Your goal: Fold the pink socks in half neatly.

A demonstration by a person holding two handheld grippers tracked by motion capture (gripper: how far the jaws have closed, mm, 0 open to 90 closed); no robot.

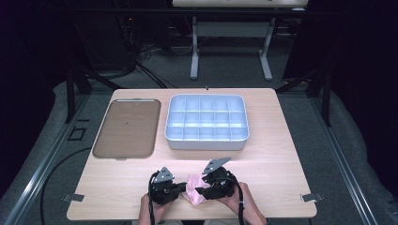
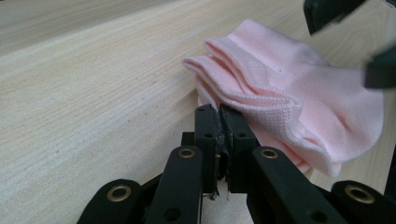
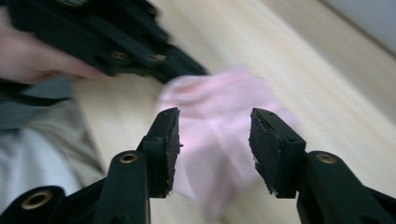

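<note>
A folded pink sock (image 1: 194, 186) lies on the wooden table near its front edge, between my two grippers. In the left gripper view the sock (image 2: 289, 93) spreads to the right of the closed jaws, which pinch its near edge. My left gripper (image 1: 182, 188) comes at it from the left, and its tip (image 2: 219, 112) is shut on the fabric. My right gripper (image 1: 201, 189) is on the sock's right side. Its jaws (image 3: 215, 135) stand apart over the blurred sock (image 3: 219, 102), and the pads do not press on it.
A white box with several compartments (image 1: 206, 142) stands at the middle back of the table. A flat brown tray (image 1: 126, 129) lies to its left. The person's hands (image 1: 244, 206) hold the grippers at the front edge. The left gripper's body (image 3: 107, 42) crosses the right gripper view.
</note>
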